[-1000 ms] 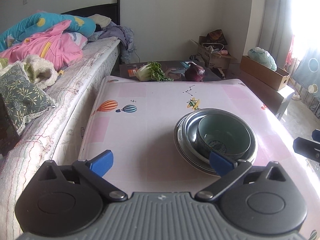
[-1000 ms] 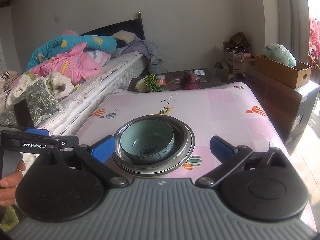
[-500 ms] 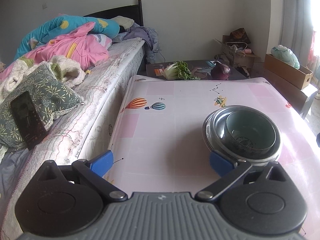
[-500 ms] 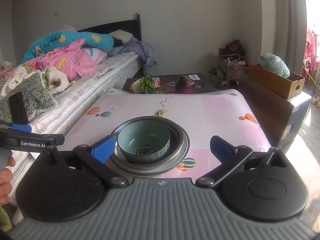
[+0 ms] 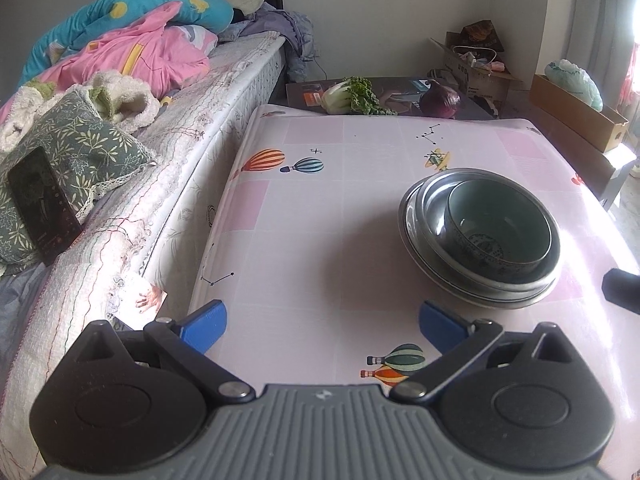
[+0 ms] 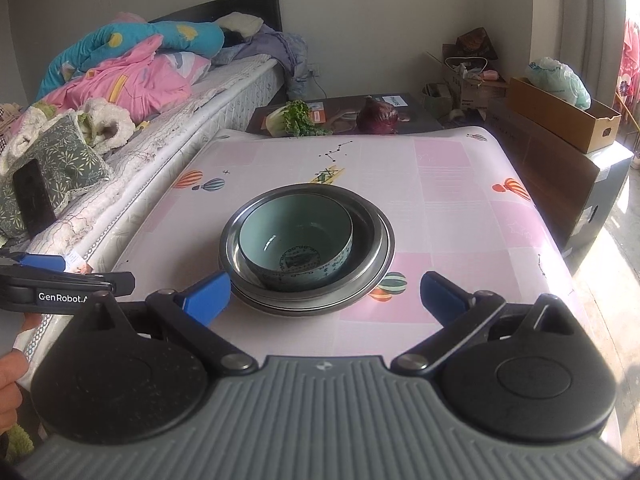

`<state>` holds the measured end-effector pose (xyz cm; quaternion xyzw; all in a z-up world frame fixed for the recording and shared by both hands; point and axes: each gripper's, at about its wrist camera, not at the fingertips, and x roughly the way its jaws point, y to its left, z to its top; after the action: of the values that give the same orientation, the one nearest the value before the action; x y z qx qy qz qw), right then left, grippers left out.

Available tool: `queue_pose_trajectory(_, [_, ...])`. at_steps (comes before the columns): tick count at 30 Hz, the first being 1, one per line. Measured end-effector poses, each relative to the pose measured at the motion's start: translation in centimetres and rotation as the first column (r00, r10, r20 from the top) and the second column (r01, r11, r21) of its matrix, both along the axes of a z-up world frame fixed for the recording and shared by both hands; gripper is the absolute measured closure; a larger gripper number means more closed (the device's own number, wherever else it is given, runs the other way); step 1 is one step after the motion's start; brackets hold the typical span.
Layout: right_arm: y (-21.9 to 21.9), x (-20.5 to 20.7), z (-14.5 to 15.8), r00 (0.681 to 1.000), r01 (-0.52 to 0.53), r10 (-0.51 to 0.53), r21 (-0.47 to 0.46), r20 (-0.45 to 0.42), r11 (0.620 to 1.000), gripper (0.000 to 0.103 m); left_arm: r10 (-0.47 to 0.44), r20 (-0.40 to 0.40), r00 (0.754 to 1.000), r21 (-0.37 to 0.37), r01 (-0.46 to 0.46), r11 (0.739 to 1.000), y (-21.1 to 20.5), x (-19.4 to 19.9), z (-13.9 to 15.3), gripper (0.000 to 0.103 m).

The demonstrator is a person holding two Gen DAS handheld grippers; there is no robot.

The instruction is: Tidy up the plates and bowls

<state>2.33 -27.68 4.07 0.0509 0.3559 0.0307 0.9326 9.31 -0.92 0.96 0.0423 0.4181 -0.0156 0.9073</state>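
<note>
A pale green ceramic bowl (image 6: 296, 240) sits inside a steel bowl (image 6: 368, 236), which rests on a plate (image 6: 280, 308) on the pink table (image 6: 460, 200). The same stack shows in the left wrist view, with the green bowl (image 5: 500, 232) in the steel bowl (image 5: 432, 208). My left gripper (image 5: 324, 320) is open and empty, above the table to the left of the stack. My right gripper (image 6: 324, 296) is open and empty, just in front of the stack. The left gripper (image 6: 60, 284) also shows at the left edge of the right wrist view.
A bed (image 5: 180, 120) with blankets, a cushion and a phone (image 5: 40, 204) runs along the table's left side. A low table behind holds a cabbage (image 6: 292, 118) and a red onion (image 6: 378, 116). Cardboard boxes (image 6: 560, 120) stand at the right.
Both grippers have drawn back from the stack and stayed open. The left view has swung left, so the stack now sits further right and more of the bed shows.
</note>
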Motion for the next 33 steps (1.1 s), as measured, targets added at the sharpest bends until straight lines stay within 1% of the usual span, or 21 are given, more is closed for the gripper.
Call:
queue_pose_trajectory(6, [0.2,0.7,-0.7,0.999,0.003,-0.003,-0.003,-0.043,1.0,0.001,-0.001,-0.027,1.0,-0.017,0.001,1.0,-0.1,0.2,-0.1,0.0])
queue_pose_trajectory(10, [0.3,1.1,-1.2,0.998,0.002,-0.002,0.002,-0.065,1.0,0.001,-0.001,-0.029,1.0,-0.016,0.0,1.0,-0.1,0.2,0.0,0.0])
queue_pose_trajectory(18, [0.2,1.3,-1.4,0.997,0.005,-0.004,0.008,-0.075,1.0,0.001,-0.001,-0.046,0.999,-0.024,0.0,1.0,-0.1,0.3,-0.2,0.0])
queue_pose_trajectory(33, [0.1,1.5,-1.8,0.996,0.011,-0.011,0.009,-0.091,1.0,0.001,-0.005,-0.045,0.999,-0.028,0.003,1.0,-0.3,0.3,-0.2,0.0])
